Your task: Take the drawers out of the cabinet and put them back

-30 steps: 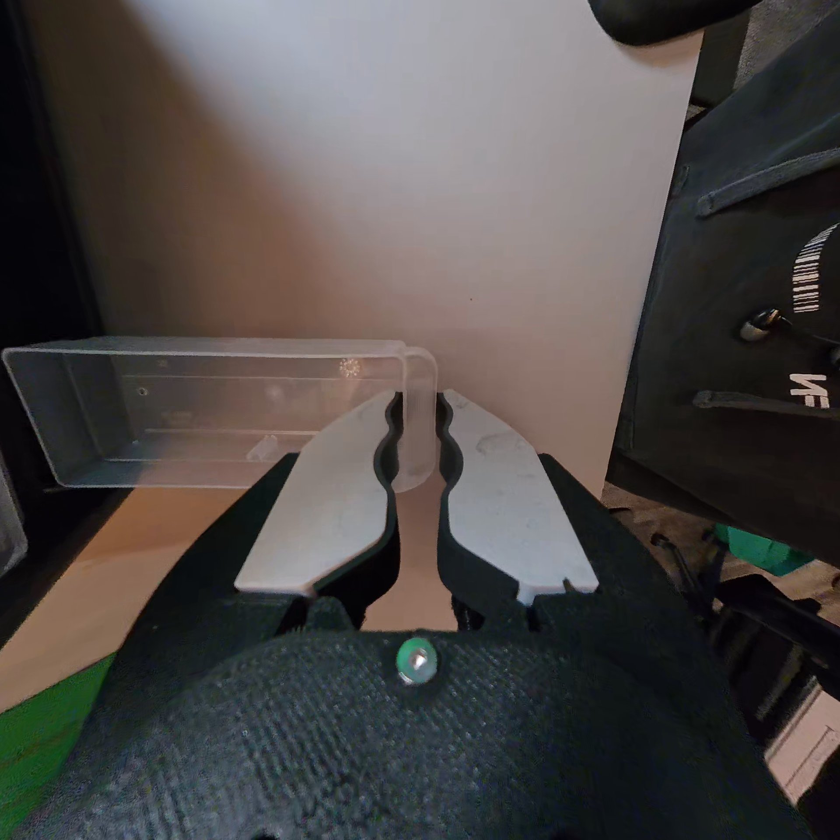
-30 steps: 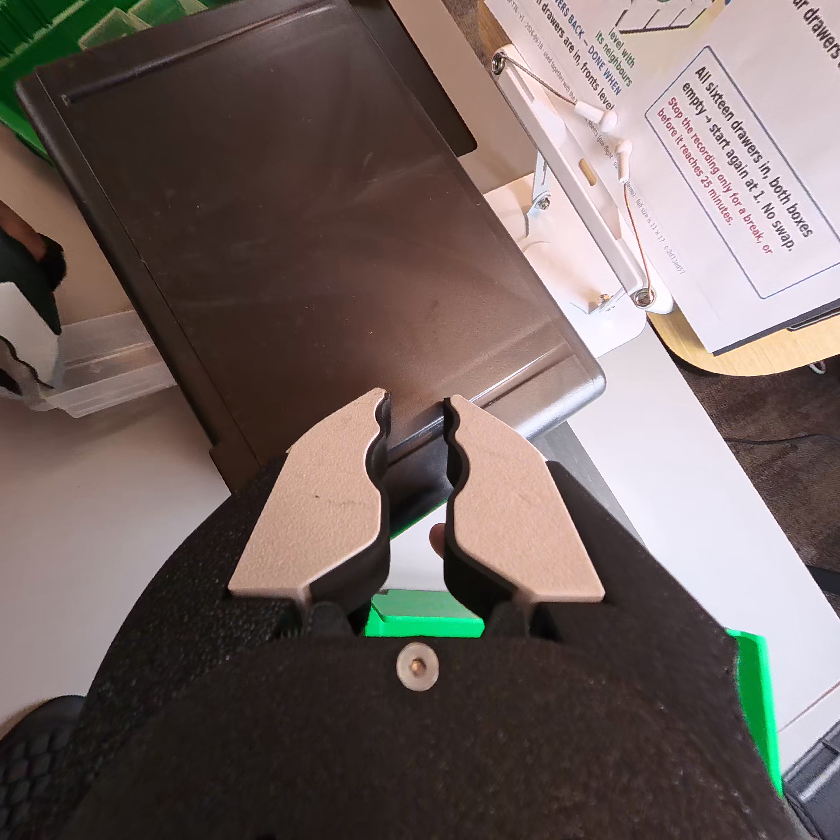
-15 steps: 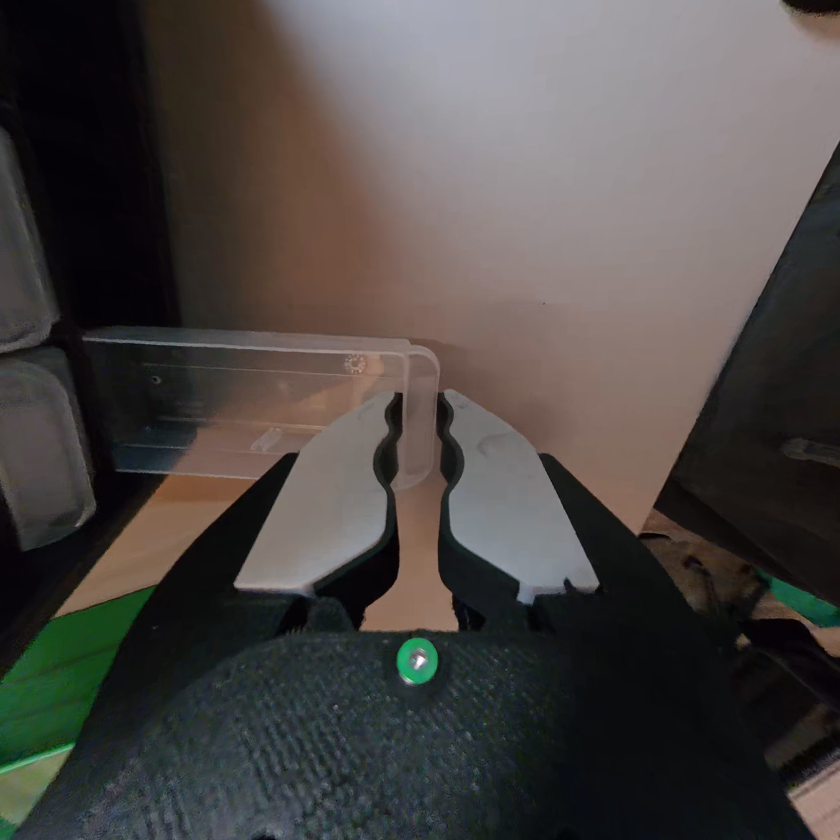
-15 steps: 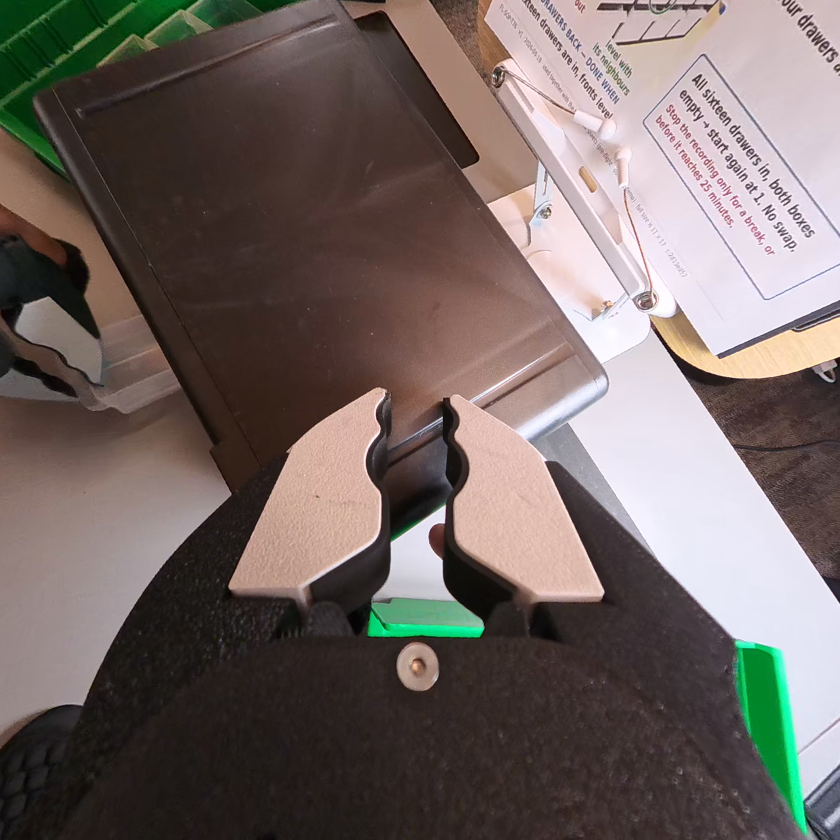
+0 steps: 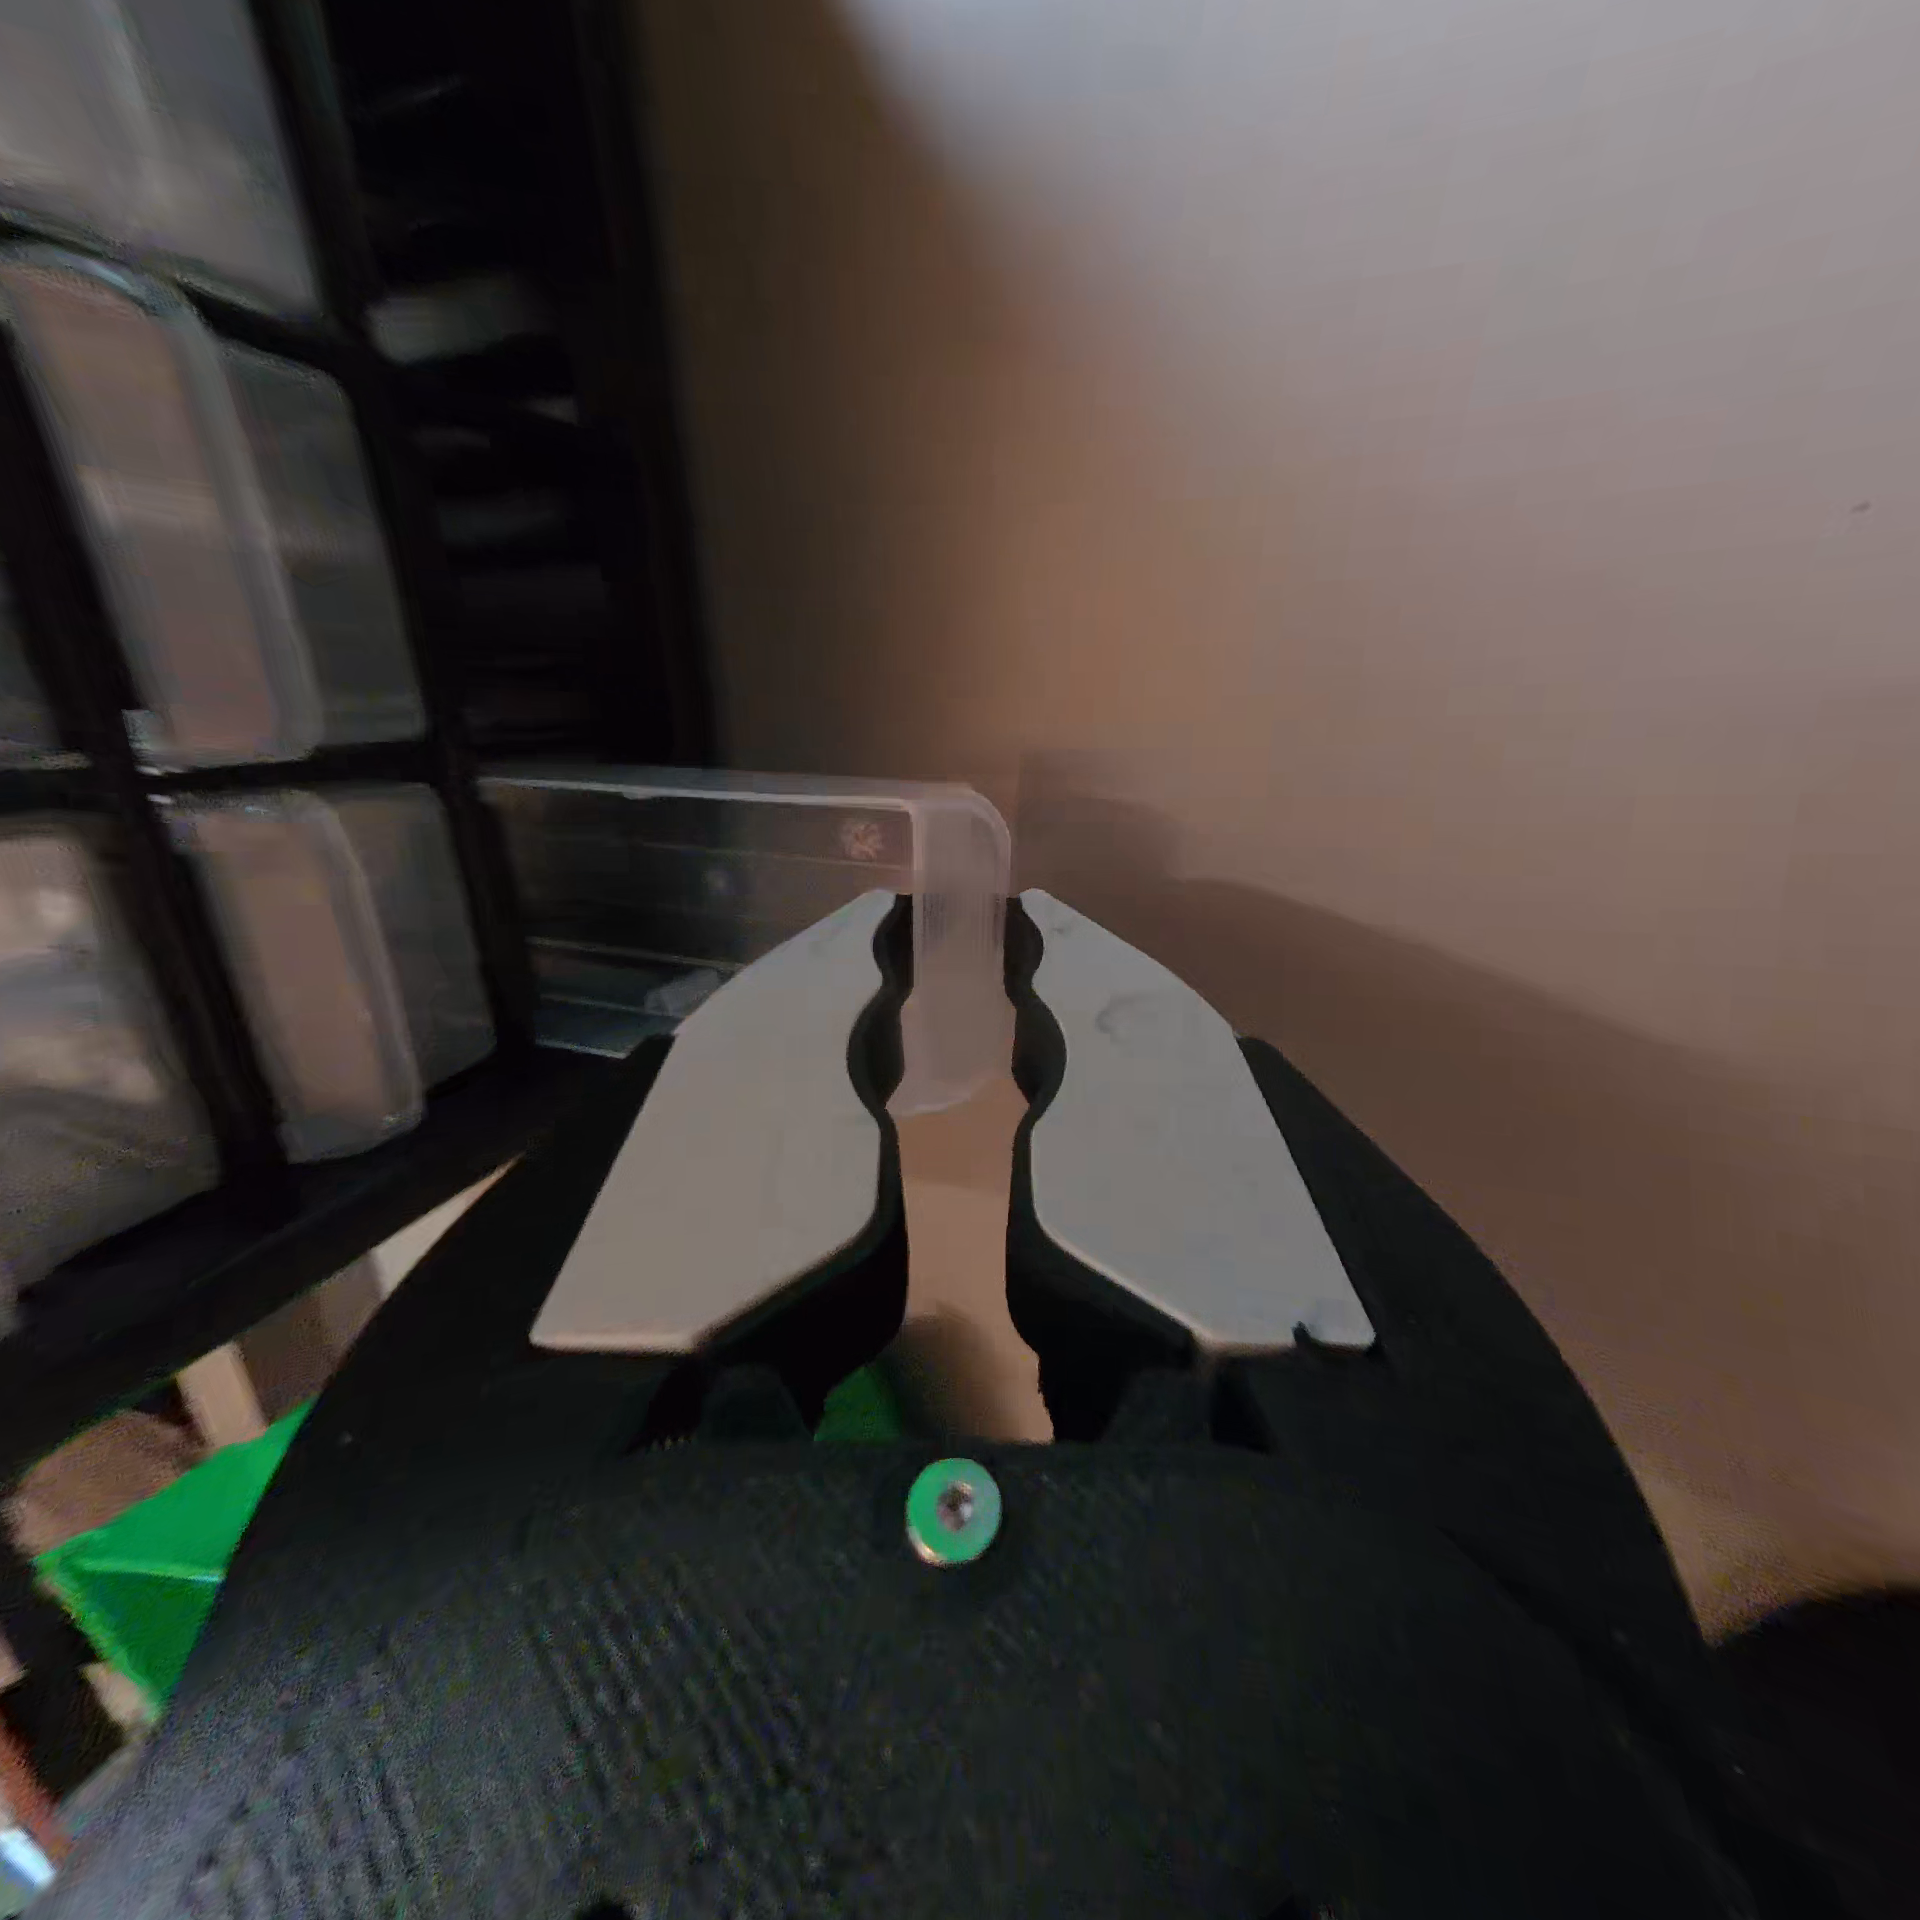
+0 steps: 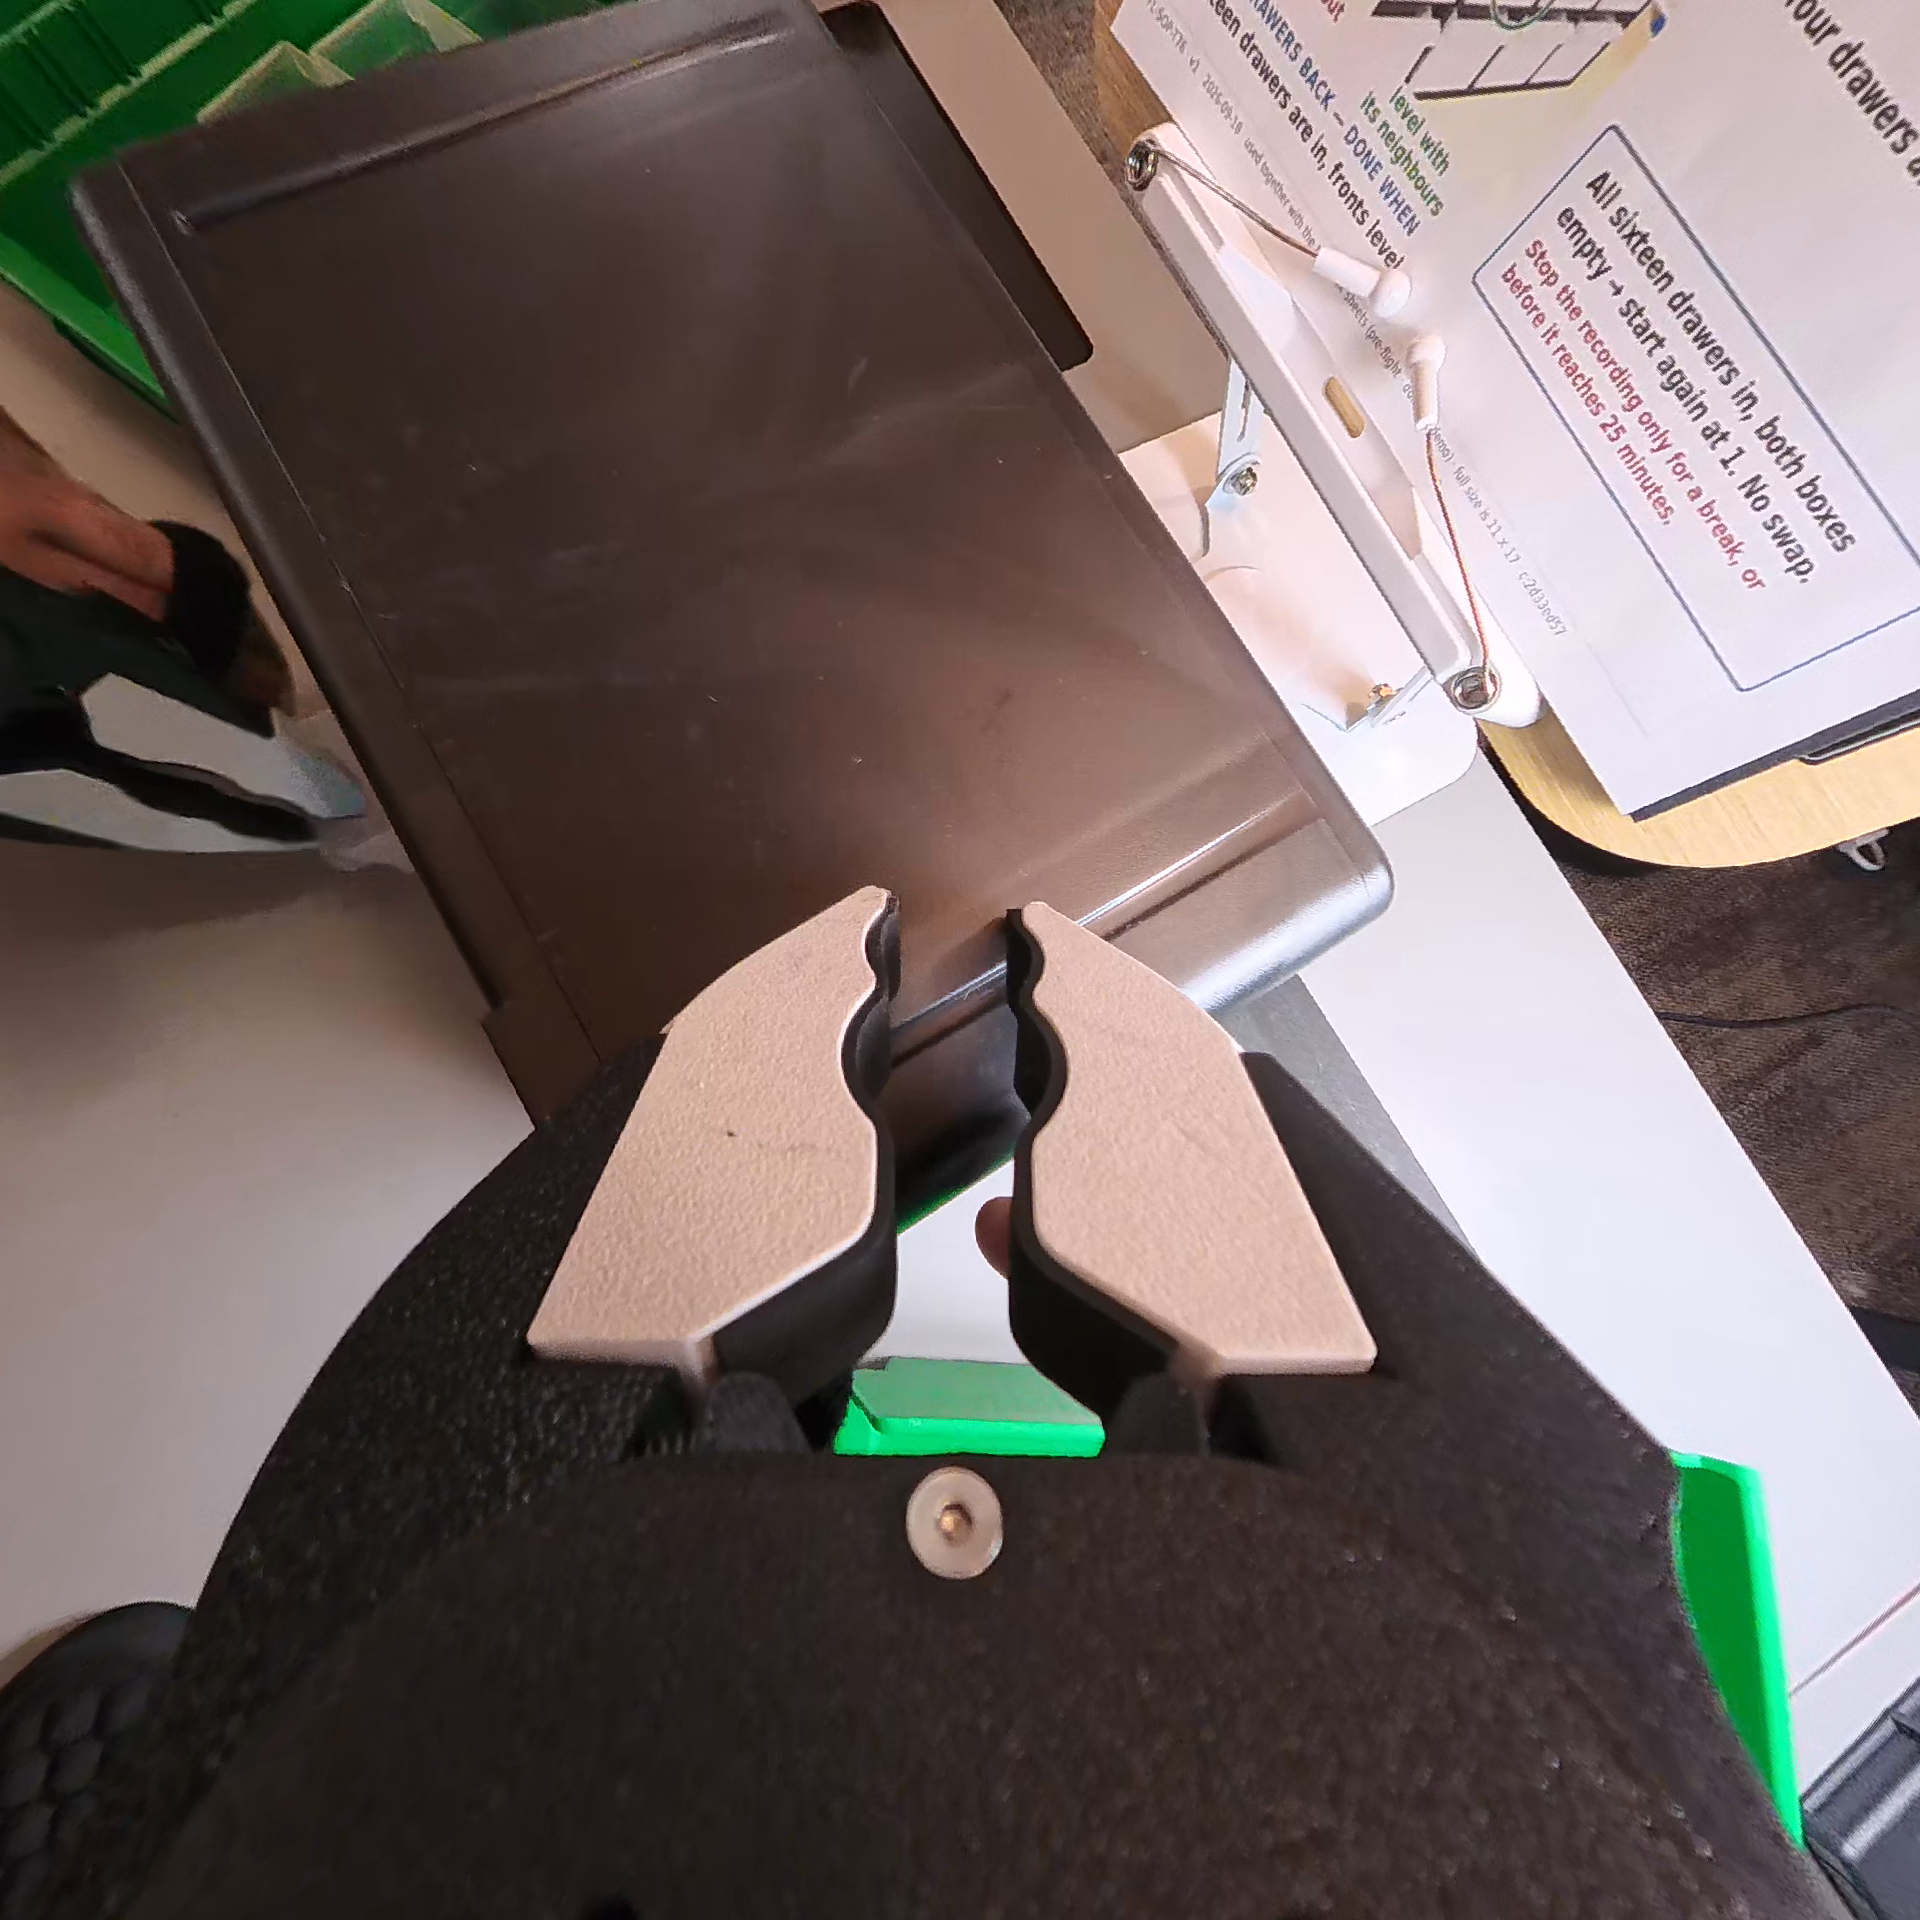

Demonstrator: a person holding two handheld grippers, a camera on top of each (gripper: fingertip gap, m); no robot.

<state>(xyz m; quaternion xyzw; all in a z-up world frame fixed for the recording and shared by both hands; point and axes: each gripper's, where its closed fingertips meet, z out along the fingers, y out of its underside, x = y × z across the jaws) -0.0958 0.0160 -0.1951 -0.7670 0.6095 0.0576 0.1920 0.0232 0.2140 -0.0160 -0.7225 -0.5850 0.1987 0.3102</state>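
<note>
My left gripper (image 5: pixel 956 904) is shut on the front handle (image 5: pixel 951 997) of a clear plastic drawer (image 5: pixel 707 883). The drawer's far end sits inside an open slot in the bottom row of the black cabinet (image 5: pixel 447 727). Other clear drawers (image 5: pixel 312 956) fill the slots to the left. My right gripper (image 6: pixel 951 925) is shut on the near top edge of the cabinet (image 6: pixel 675 520), seen from above. The left gripper (image 6: pixel 156 748) and a corner of the drawer (image 6: pixel 343 810) show at the left of the right wrist view.
The cabinet stands on a white table (image 6: pixel 208 1143). A green tray (image 6: pixel 62 104) lies behind it at the left. A white stand (image 6: pixel 1330 520) with a printed sheet (image 6: pixel 1662 312) is at the right. A green block (image 6: pixel 966 1423) lies under my right gripper.
My left gripper has carried the drawer leftward to the cabinet, and its far end has gone into the slot. My right gripper has kept its hold on the cabinet edge.
</note>
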